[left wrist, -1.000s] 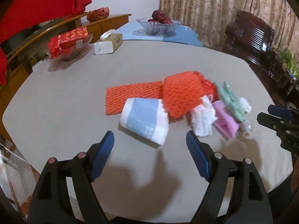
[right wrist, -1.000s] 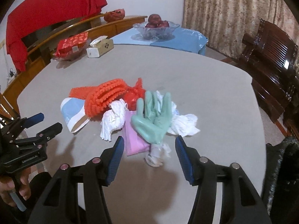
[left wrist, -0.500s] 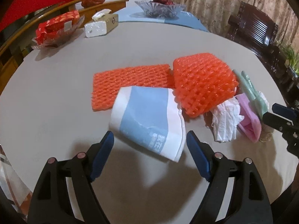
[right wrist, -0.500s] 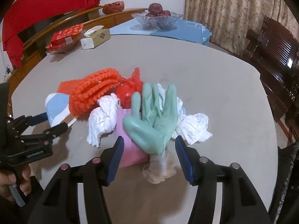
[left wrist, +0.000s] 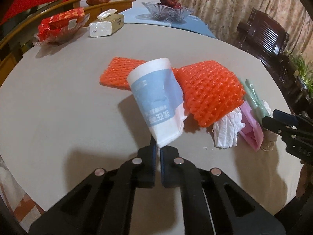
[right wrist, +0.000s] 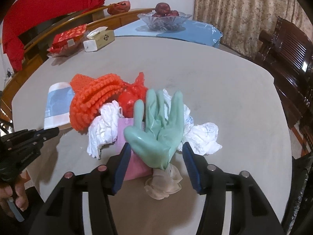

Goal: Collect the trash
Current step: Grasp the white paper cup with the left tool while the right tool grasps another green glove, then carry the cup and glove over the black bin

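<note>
Paper, white with a pale blue band: one crushed paper cup (left wrist: 156, 98), pinched at its flattened rim by the left gripper (left wrist: 158, 150), jaws closed tight on the paper, the cup's base tilted up and away over the grey table (left wrist: 58, 107). Orange foam netting (left wrist: 211, 90), two pieces, lies just behind the cup. Mint-green rubber glove (right wrist: 156, 129), fingers pointing away, rests on a pink item (right wrist: 135, 168) amid crumpled white tissues (right wrist: 201, 137) and a red plastic bag (right wrist: 133, 98). The right gripper (right wrist: 156, 162) straddles the glove's cuff, jaws closing, pads not yet pressing on it. Step in hand, by judgement: first pickups, cup secured, glove being taken. Next move likely calls for a firm closure on the cuff, then lifting both clear; no bin is clearly visible.
</note>
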The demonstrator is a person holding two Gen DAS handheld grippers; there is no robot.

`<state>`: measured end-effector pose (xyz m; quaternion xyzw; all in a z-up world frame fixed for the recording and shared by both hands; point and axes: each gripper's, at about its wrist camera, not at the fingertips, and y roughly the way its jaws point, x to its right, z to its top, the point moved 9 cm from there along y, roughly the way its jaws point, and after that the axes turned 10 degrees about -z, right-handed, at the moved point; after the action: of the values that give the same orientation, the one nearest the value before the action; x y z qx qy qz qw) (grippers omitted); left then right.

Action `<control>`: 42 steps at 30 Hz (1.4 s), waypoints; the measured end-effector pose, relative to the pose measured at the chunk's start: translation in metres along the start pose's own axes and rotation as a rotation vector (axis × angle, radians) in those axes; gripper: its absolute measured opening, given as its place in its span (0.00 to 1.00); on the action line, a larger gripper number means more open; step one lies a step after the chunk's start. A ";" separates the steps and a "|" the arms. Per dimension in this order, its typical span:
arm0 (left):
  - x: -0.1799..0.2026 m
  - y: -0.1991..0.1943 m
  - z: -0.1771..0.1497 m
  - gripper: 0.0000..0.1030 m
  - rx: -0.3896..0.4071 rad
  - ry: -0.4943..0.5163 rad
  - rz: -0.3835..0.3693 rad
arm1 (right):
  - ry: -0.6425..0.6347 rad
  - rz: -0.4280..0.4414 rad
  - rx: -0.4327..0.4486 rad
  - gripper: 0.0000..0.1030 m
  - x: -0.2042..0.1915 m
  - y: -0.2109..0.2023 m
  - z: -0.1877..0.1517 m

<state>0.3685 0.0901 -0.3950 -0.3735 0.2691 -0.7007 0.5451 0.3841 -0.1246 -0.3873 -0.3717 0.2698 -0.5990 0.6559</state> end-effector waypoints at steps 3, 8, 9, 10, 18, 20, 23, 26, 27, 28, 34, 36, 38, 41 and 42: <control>0.003 -0.003 -0.002 0.02 0.004 -0.002 -0.012 | -0.007 0.020 -0.016 0.34 -0.002 0.004 -0.003; 0.007 -0.014 -0.005 0.02 0.018 -0.023 -0.024 | -0.015 0.029 0.006 0.14 -0.001 -0.007 -0.003; 0.009 -0.018 -0.005 0.02 0.023 -0.026 -0.026 | -0.013 0.030 0.011 0.13 -0.001 -0.010 -0.002; 0.011 -0.021 -0.006 0.02 0.026 -0.028 -0.026 | -0.009 0.030 0.017 0.12 0.001 -0.014 -0.002; 0.034 -0.049 -0.011 0.02 0.053 -0.020 -0.027 | 0.004 0.029 0.062 0.09 0.013 -0.049 0.005; 0.038 -0.052 -0.014 0.02 0.052 -0.024 -0.027 | 0.008 0.027 0.074 0.09 0.015 -0.058 0.006; 0.045 -0.061 -0.019 0.02 0.055 -0.031 -0.036 | 0.014 0.029 0.087 0.08 0.018 -0.068 0.006; 0.053 -0.074 -0.021 0.02 0.070 -0.028 -0.042 | 0.021 0.030 0.103 0.08 0.021 -0.081 0.007; 0.055 -0.078 -0.022 0.02 0.073 -0.029 -0.043 | 0.022 0.031 0.107 0.08 0.022 -0.085 0.007; 0.057 -0.081 -0.022 0.02 0.075 -0.029 -0.046 | 0.023 0.030 0.115 0.08 0.024 -0.091 0.006; 0.086 -0.092 -0.028 0.02 0.073 -0.004 -0.067 | 0.042 0.024 0.140 0.08 0.039 -0.116 0.003; 0.099 -0.094 -0.029 0.02 0.072 0.009 -0.080 | 0.045 0.014 0.149 0.08 0.045 -0.123 0.001; 0.111 -0.096 -0.030 0.02 0.072 0.022 -0.089 | 0.050 0.003 0.158 0.08 0.054 -0.131 -0.002; 0.133 -0.097 -0.030 0.02 0.069 0.044 -0.104 | 0.061 -0.013 0.165 0.08 0.065 -0.141 -0.005; 0.142 -0.098 -0.029 0.02 0.071 0.055 -0.111 | 0.068 -0.019 0.168 0.08 0.071 -0.144 -0.007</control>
<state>0.2714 -0.0224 -0.3021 -0.3492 0.2379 -0.7487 0.5107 0.3041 -0.1970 -0.2677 -0.2972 0.2371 -0.6381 0.6695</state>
